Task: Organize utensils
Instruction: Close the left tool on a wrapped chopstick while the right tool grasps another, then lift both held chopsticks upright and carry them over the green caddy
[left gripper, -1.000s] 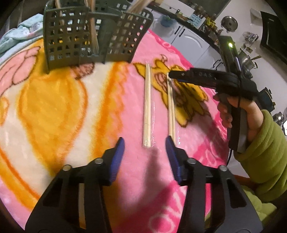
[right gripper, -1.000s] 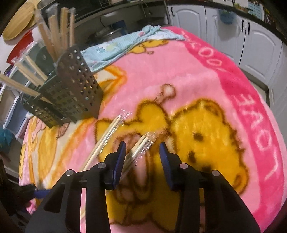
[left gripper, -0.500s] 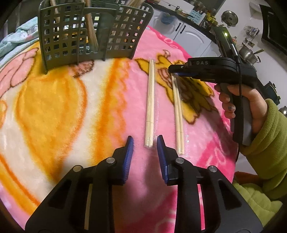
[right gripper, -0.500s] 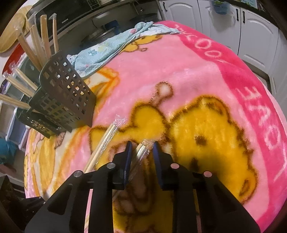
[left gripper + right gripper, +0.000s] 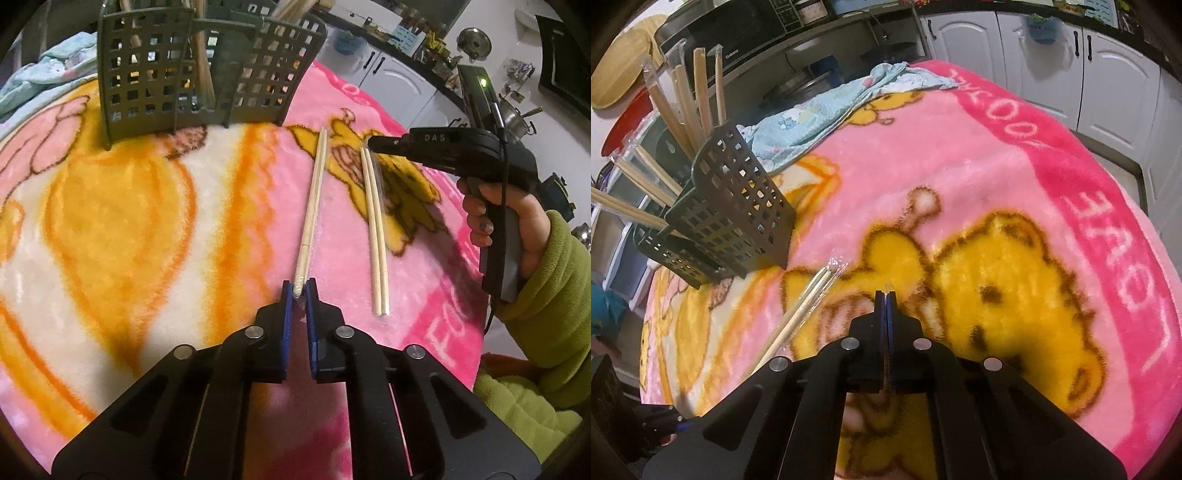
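Note:
Two wrapped pairs of wooden chopsticks lie on the pink blanket. My left gripper [image 5: 299, 286] is shut on the near end of the left pair [image 5: 314, 195]. My right gripper [image 5: 885, 294] is shut on the far end of the right pair [image 5: 375, 229]; in the left wrist view its nose [image 5: 373, 142] sits on that end. The left pair also shows in the right wrist view [image 5: 801, 314]. A dark green slotted utensil holder [image 5: 207, 70] stands at the back with several chopsticks upright in it; it also shows in the right wrist view [image 5: 735, 206].
A light blue cloth [image 5: 831, 107] lies crumpled at the blanket's far edge behind the holder. White kitchen cabinets [image 5: 1108, 81] stand beyond the table. The person's green sleeve [image 5: 546, 295] is at the right edge.
Both grippers have closed from open: the left onto the near end of the left chopstick pair, the right onto the far end of the right pair. Both moved slightly forward.

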